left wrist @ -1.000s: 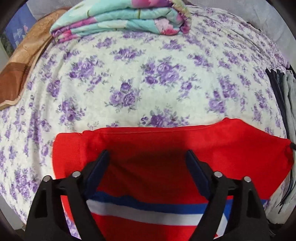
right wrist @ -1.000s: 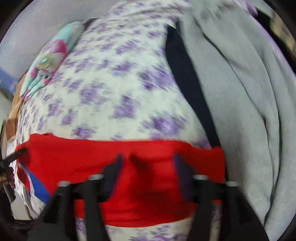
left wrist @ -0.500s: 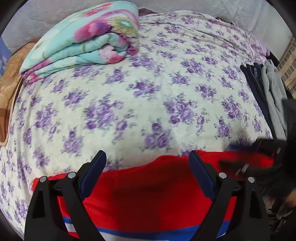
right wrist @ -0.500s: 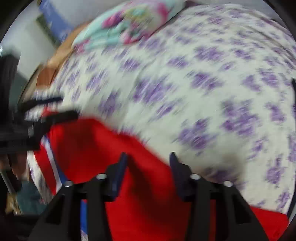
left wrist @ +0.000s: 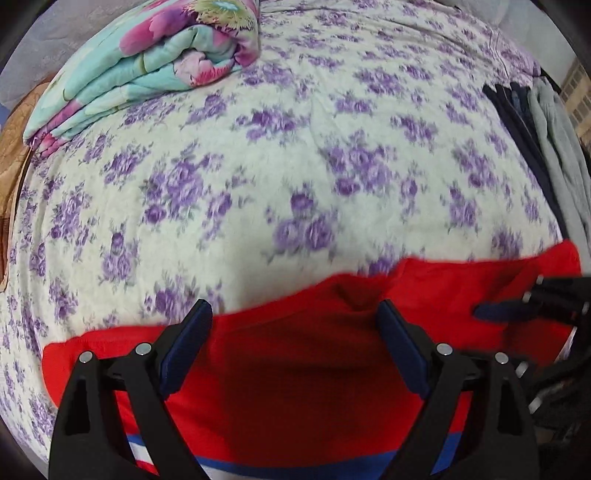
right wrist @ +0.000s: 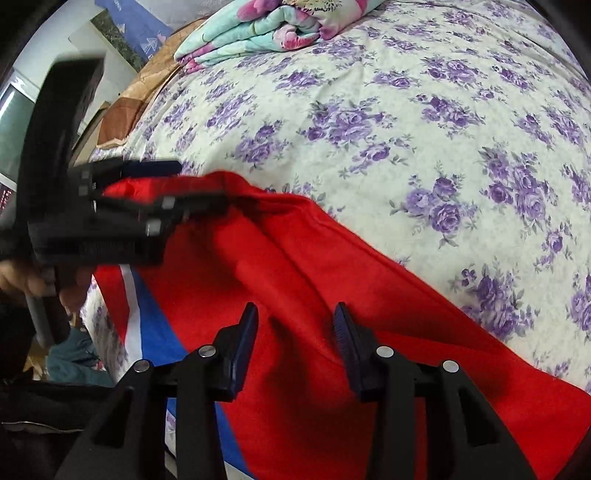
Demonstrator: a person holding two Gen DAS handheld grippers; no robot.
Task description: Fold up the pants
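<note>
Red pants (left wrist: 295, 373) with a blue and white side stripe lie on the near edge of the bed; they also show in the right wrist view (right wrist: 332, 288). My left gripper (left wrist: 293, 314) is open, its jaws wide apart over the red cloth, holding nothing. My right gripper (right wrist: 293, 314) is open over the middle of the pants, empty. In the left wrist view the right gripper (left wrist: 517, 302) lies over the cloth's right end. In the right wrist view the left gripper (right wrist: 173, 184) sits at the raised left edge of the pants.
The bed has a white sheet with purple flowers (left wrist: 295, 166). A folded floral quilt (left wrist: 147, 62) lies at the far left, also in the right wrist view (right wrist: 266, 26). Dark and grey clothes (left wrist: 546, 147) lie along the bed's right edge.
Both grippers have swung and the views shifted. The right gripper turned left, toward the left gripper. The pants' top edge has buckled into ridges between the two grippers.
</note>
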